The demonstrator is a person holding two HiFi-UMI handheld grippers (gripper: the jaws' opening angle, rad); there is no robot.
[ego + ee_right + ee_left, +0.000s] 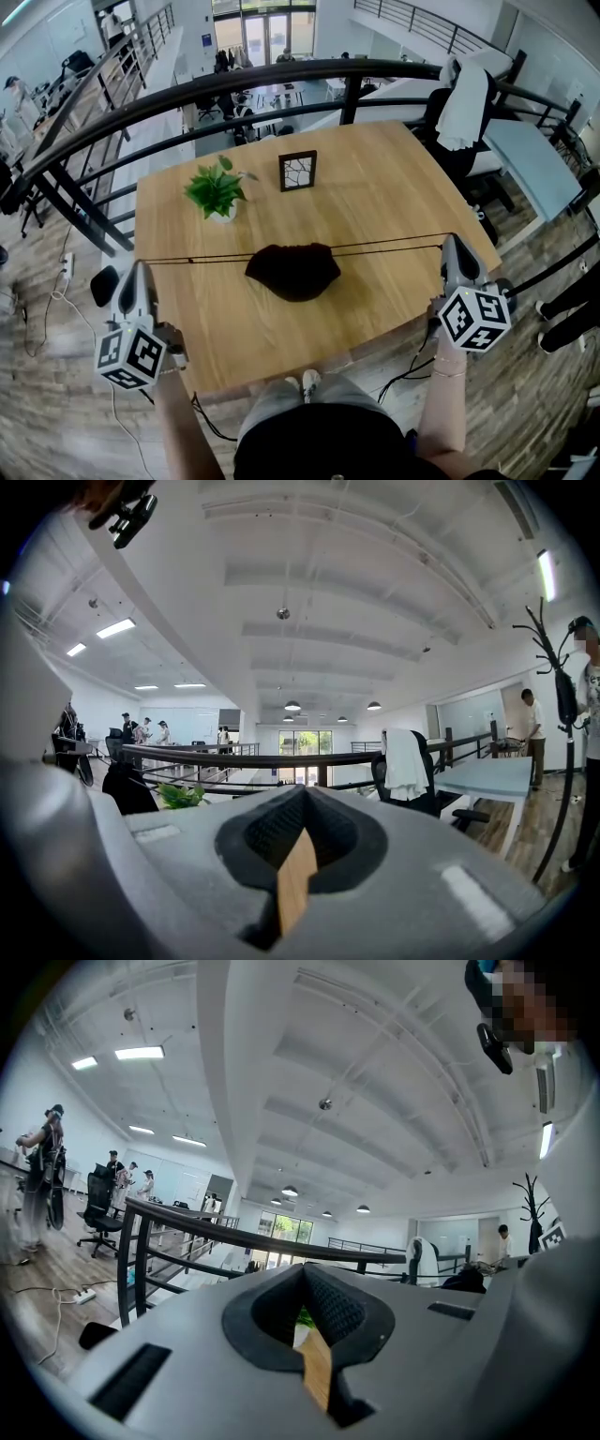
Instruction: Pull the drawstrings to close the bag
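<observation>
A dark drawstring bag [293,270] lies bunched in the middle of the wooden table [384,187]. One thin black drawstring [197,259] runs taut from it to the left, another drawstring [394,247] to the right. My left gripper [141,266] is at the table's left edge, shut on the left string's end. My right gripper [448,242] is at the right edge, shut on the right string's end. In the left gripper view the left gripper [302,1274] has its jaws pressed together, and in the right gripper view so has the right gripper [302,799]; neither string shows in those two views.
A small potted plant [217,192] and a dark picture frame [297,171] stand on the far half of the table. A black railing [234,84] curves behind it. A chair draped with white cloth [464,103] stands at the far right.
</observation>
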